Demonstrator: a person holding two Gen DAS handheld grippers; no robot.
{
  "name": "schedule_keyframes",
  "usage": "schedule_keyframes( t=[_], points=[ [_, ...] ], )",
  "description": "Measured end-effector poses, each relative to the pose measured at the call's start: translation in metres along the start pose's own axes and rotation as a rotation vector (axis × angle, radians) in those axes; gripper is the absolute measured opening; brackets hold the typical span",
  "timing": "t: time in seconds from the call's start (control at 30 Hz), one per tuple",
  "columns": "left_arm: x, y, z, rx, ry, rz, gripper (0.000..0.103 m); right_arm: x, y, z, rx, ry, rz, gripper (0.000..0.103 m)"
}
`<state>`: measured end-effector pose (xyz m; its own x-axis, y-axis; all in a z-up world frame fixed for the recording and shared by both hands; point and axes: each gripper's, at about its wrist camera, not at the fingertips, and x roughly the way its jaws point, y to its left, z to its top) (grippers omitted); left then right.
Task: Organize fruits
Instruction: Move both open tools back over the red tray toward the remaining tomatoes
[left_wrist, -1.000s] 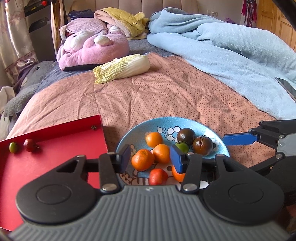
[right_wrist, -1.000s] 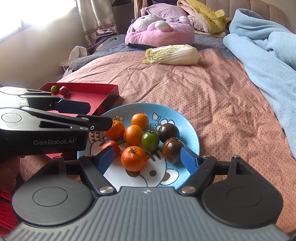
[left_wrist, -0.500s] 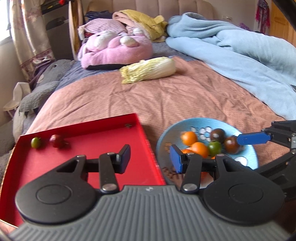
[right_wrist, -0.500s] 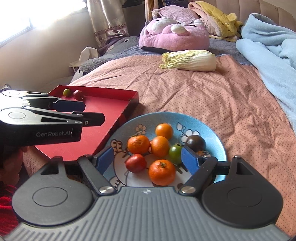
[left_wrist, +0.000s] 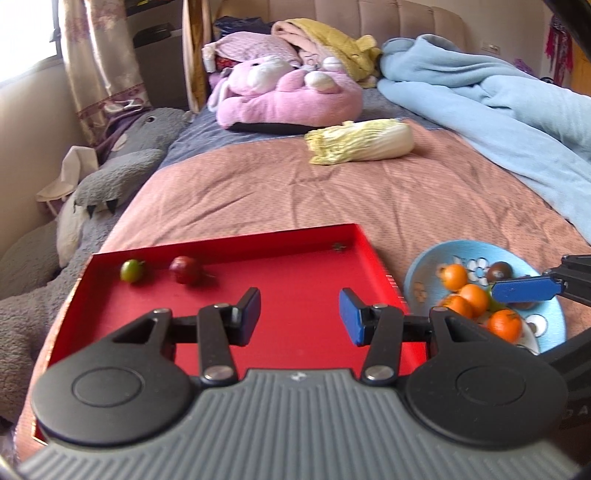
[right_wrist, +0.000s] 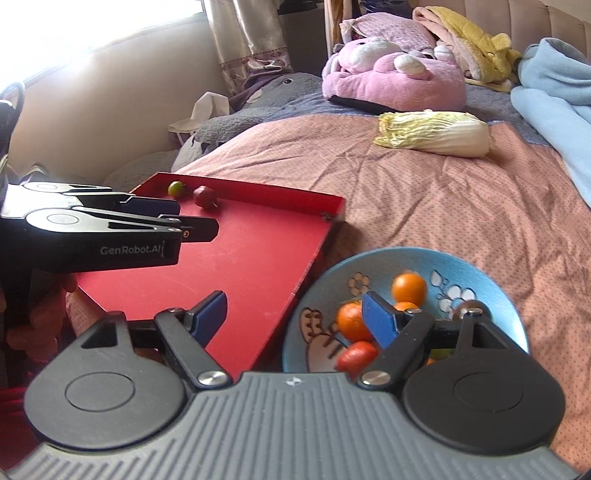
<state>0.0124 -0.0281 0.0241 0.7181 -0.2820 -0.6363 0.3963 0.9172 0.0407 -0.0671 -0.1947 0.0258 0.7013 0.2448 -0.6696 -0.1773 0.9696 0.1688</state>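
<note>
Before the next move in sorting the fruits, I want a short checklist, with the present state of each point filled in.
1. Left hand-held gripper is empty, jaws apart: ok.
2. Right hand-held gripper is empty, jaws apart: ok.
3. Red tray has free floor for more fruit; only a green fruit and a dark red fruit lie at its far edge: ok.
4. Blue plate still holds fruit to sort, among them an orange fruit: ok.
5. Either gripper is lined up on one fruit: not ok.
6. Fruit hidden behind the right gripper's fingers: cannot tell.
</note>
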Motion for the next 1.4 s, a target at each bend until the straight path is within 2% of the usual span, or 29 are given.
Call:
schedule_keyframes(
  t=[0.3, 0.67, 0.8, 0.9, 0.97, 1.07, 1.23, 1.4],
  points=[
    [0.006, 0.048, 0.008, -0.078, -0.010, 0.061, 0.050, 0.021, 0.026, 0.022, -0.032, -0.010, 0.039, 0.084],
    [0.020, 0.104, 0.014, -0.256, 0.004, 0.153, 0.050, 0.064, 0.056, 0.048, -0.075, -0.008, 0.097, 0.084],
    [0.025, 0.119, 0.017, -0.291, 0.009, 0.237, 0.050, 0.090, 0.072, 0.063, -0.093, -0.007, 0.114, 0.083],
    [0.032, 0.131, 0.020, -0.302, 0.025, 0.269, 0.050, 0.116, 0.086, 0.075, -0.092, 0.000, 0.137, 0.082],
    [0.039, 0.139, 0.022, -0.288, 0.045, 0.285, 0.050, 0.136, 0.096, 0.083, -0.103, 0.010, 0.147, 0.072],
    [0.051, 0.152, 0.021, -0.297, 0.081, 0.255, 0.050, 0.166, 0.109, 0.093, -0.126, 0.030, 0.150, 0.066],
    [0.070, 0.170, 0.016, -0.367, 0.138, 0.211, 0.050, 0.205, 0.116, 0.104, -0.151, 0.061, 0.134, 0.063],
    [0.084, 0.173, 0.015, -0.347, 0.157, 0.201, 0.050, 0.231, 0.111, 0.109, -0.161, 0.090, 0.111, 0.061]
  ],
)
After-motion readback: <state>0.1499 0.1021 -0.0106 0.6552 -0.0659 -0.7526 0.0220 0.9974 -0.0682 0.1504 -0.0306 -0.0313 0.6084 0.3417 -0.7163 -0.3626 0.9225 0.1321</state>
